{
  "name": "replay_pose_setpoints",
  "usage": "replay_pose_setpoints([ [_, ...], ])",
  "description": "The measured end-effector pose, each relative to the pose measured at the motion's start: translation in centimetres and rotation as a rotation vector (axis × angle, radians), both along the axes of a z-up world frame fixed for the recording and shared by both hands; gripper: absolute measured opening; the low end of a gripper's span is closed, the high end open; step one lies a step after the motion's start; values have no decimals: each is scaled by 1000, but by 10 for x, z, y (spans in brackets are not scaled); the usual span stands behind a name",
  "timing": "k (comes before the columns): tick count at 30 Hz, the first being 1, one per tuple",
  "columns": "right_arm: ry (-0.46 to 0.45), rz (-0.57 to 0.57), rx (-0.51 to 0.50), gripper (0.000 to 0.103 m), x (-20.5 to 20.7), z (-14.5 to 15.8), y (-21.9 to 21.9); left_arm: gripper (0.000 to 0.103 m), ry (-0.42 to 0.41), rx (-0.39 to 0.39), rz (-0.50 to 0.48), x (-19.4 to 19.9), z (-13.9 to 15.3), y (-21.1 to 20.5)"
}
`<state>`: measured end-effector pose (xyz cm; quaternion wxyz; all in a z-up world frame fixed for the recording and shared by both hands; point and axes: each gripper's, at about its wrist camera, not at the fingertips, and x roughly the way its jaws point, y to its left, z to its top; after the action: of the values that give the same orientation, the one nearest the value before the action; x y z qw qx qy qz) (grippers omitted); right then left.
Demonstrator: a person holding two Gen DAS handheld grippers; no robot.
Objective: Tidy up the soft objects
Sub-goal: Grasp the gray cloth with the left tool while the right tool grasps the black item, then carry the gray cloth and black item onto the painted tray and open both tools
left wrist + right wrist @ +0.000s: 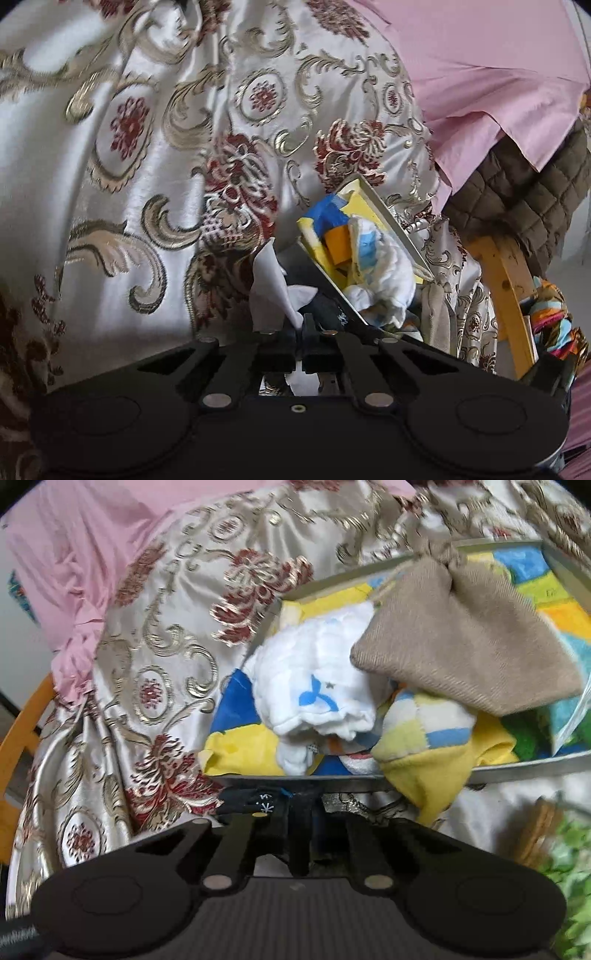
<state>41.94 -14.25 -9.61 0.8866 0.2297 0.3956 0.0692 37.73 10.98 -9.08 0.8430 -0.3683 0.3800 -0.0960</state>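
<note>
On the brocade-draped bench (155, 686), at about one o'clock from the right hand-held gripper (300, 814), sits a shallow grey tray (517, 764) lined with a bright patchwork of yellow, blue and green. Heaped in it are a white muslin cloth (321, 686) with a blue print, a beige knit pouch (469, 657) lying across the top, and a yellow-and-blue checked soft toy (424, 738) that spills over the near rim. The right hand-held gripper has its fingers drawn together on a dark sock (258, 803) with small white marks, just short of the tray's near edge.

Seen from the left wrist, the left hand-held gripper (300, 328) is clamped on a piece of white cloth (273, 284), which stands up at twelve o'clock and hides part of the tray (388, 214) behind it (the tray appears steeply tilted in this fisheye view). A pink sheet (491, 74) hangs at two o'clock over a brown quilted cushion (528, 195) and a yellow wooden chair frame (506, 288); a multicoloured scarf (554, 325) hangs at three o'clock. Green leaves (569, 867) crowd the right view at four o'clock.
</note>
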Motion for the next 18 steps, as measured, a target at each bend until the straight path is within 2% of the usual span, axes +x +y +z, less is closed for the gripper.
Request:
replay_pose_setpoints([
  [7, -120, 76, -56, 8, -23, 34, -18, 0, -114, 44, -11, -12, 33, -9],
  [12, -199, 128, -55, 8, -34, 65, -35, 1, -224, 88, -21, -21, 62, -21],
  [18, -284, 168, -59, 8, -39, 104, -64, 1, -314, 71, -33, -10, 87, -48],
])
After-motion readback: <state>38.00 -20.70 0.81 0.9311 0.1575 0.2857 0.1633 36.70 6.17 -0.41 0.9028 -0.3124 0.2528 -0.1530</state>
